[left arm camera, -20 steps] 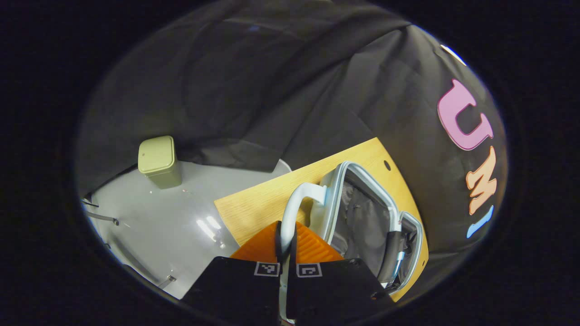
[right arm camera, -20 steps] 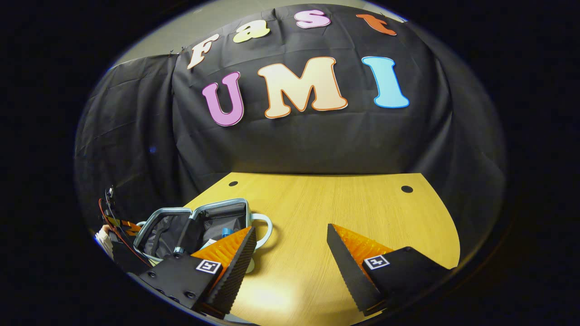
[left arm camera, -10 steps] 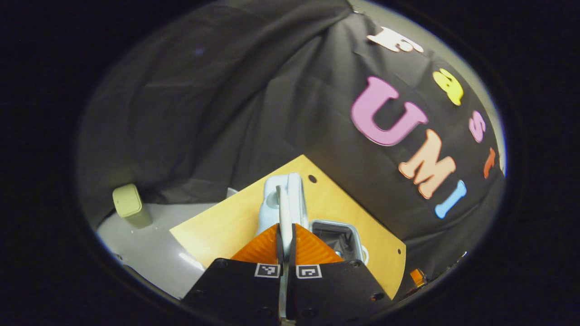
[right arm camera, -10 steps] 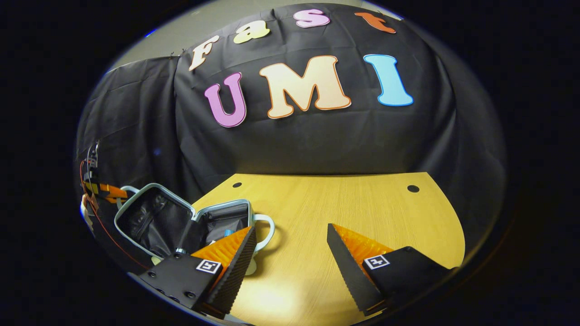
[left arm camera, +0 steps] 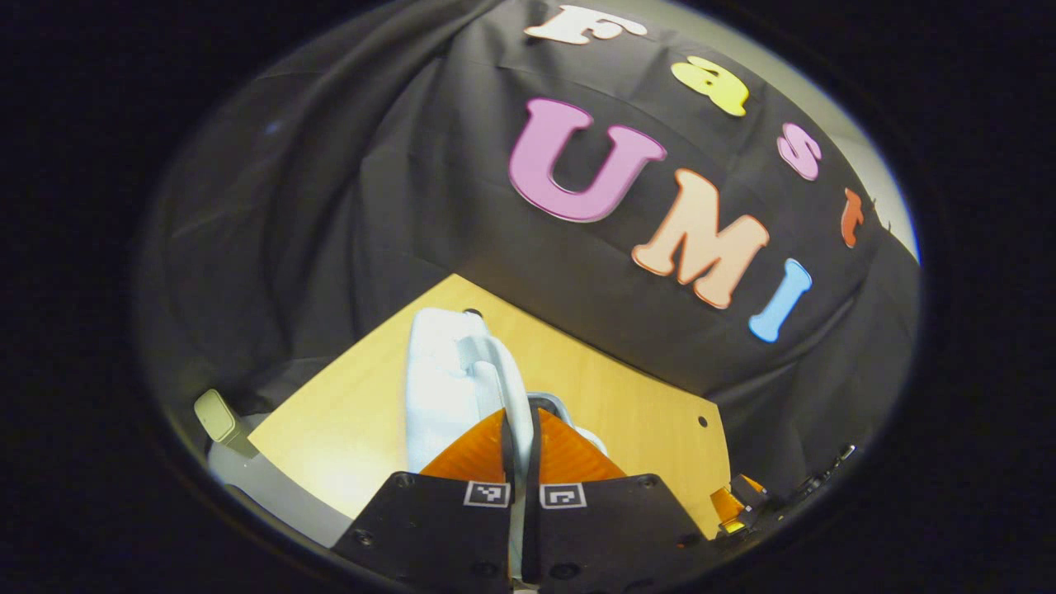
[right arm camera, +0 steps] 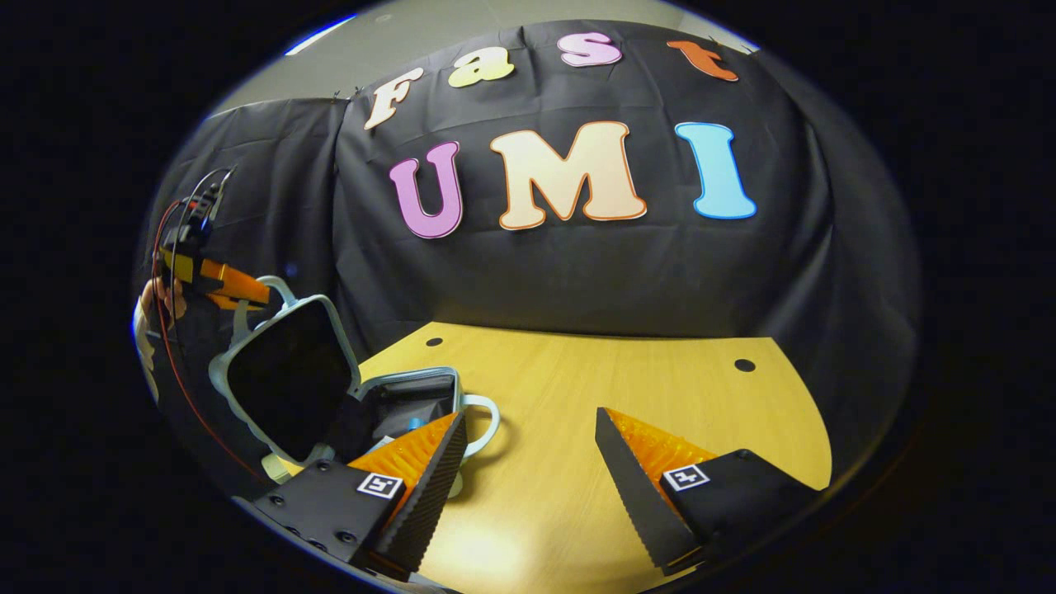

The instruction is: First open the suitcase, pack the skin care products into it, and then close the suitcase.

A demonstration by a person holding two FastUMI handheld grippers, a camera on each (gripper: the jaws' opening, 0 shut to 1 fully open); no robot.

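- Pale blue, hard-shelled suitcase (right arm camera: 330,396) lies at the near left corner of the light wooden table (right arm camera: 627,396), one case in two halves: the base flat on the wood, the lid half (right arm camera: 285,379) tilted up on its hinge, dark lining facing the right gripper view.
- Nearest in the left gripper view, the left gripper (left arm camera: 520,433) has both fingers pressed together on the lid's pale looped handle (left arm camera: 495,371), with no gap but the handle's thickness; the lid's pale outer shell (left arm camera: 441,379) stands just past them.
- In the right gripper view that same gripper appears up at the left, a hand (right arm camera: 161,297) behind it, pinching the lid's handle.
- Right gripper (right arm camera: 532,462) hangs low over the table with its two fingers spread wide and bare wood between them, holding nothing; its left finger overlaps the base's near edge.
- Two handles in all: one on the lid, one (right arm camera: 483,421) on the base, lying on the wood.
- Inside the base a small blue item (right arm camera: 415,424) peeks out; what else lies there I cannot tell.
- Right of the case, open wood runs to the rounded far edge, marked by two small dark holes (right arm camera: 744,365).
- One olive lidded bin (left arm camera: 219,421) stands on the grey floor beyond the table's left edge.
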